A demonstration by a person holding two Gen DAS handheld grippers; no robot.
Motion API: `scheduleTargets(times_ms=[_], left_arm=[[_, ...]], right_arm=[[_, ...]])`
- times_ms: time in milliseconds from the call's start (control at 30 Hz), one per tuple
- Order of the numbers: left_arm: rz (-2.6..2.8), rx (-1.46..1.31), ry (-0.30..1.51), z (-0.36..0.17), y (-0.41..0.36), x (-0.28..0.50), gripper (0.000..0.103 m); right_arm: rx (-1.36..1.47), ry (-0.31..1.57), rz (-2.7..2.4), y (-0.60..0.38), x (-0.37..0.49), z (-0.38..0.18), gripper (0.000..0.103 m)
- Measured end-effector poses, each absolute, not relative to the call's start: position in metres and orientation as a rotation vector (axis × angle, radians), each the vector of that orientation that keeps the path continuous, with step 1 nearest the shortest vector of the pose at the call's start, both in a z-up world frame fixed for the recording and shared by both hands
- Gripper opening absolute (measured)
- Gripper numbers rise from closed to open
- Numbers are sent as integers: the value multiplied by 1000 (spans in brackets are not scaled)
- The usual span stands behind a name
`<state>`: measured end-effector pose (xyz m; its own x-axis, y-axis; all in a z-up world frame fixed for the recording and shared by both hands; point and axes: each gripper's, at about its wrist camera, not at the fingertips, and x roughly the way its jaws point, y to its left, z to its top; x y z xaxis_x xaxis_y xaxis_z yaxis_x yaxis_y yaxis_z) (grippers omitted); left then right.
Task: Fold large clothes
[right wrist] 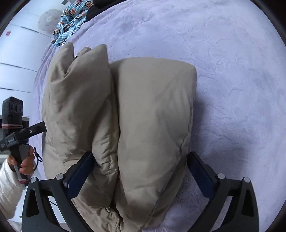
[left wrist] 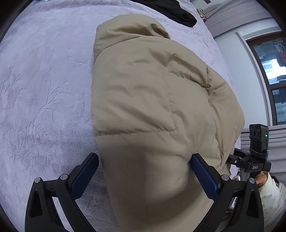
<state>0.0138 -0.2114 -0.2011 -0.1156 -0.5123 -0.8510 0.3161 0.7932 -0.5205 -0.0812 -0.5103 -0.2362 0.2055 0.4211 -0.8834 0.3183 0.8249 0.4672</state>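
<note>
A beige puffer jacket (left wrist: 152, 100) lies folded in a thick bundle on the lavender bedspread (left wrist: 44, 89). My left gripper (left wrist: 144, 164) is wide open, and the near end of the jacket bulges between its blue pads (left wrist: 203, 176). My right gripper (right wrist: 139, 166) is also wide open around the other end of the jacket (right wrist: 146, 116), where two padded folds lie side by side. In the left wrist view the right gripper's body (left wrist: 250, 160) shows at the jacket's right edge. In the right wrist view the left gripper's body (right wrist: 16, 132) shows at the left.
A black garment (left wrist: 171, 10) lies at the far end of the bed. A blue patterned cloth (right wrist: 71, 19) lies at the bed's far corner. A window (left wrist: 273, 71) is to the right. The bedspread (right wrist: 223, 71) stretches right of the jacket.
</note>
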Motion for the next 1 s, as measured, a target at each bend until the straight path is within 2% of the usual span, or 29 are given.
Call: scheduleTargets(times_ms=[333, 533, 600, 667, 733, 767, 800, 1000], left_arm=[[-836, -406, 1621, -248, -216, 31, 103], [-755, -386, 1615, -247, -228, 23, 103], [-734, -346, 1593, -234, -233, 17, 93], [-734, -296, 1562, -218, -242, 13, 79], [-743, -270, 1533, -204, -243, 11, 73], [-748, -264, 1522, -197, -243, 10, 71], [-754, -258, 1508, -190, -244, 9, 71], [-766, -247, 1425, -154, -231, 5, 71]], right_arm=[[937, 1368, 259, -525, -70, -280, 103], [1028, 1315, 284, -507, -53, -287, 103], [1049, 1308, 257, -503, -53, -285, 101], [1086, 1296, 259, -502, -56, -281, 88], [1119, 1266, 287, -502, -61, -273, 64], [1122, 1251, 306, -500, -64, -268, 60], [1121, 1240, 319, -498, -65, -263, 56], [1084, 1173, 372, -468, -55, -229, 56]])
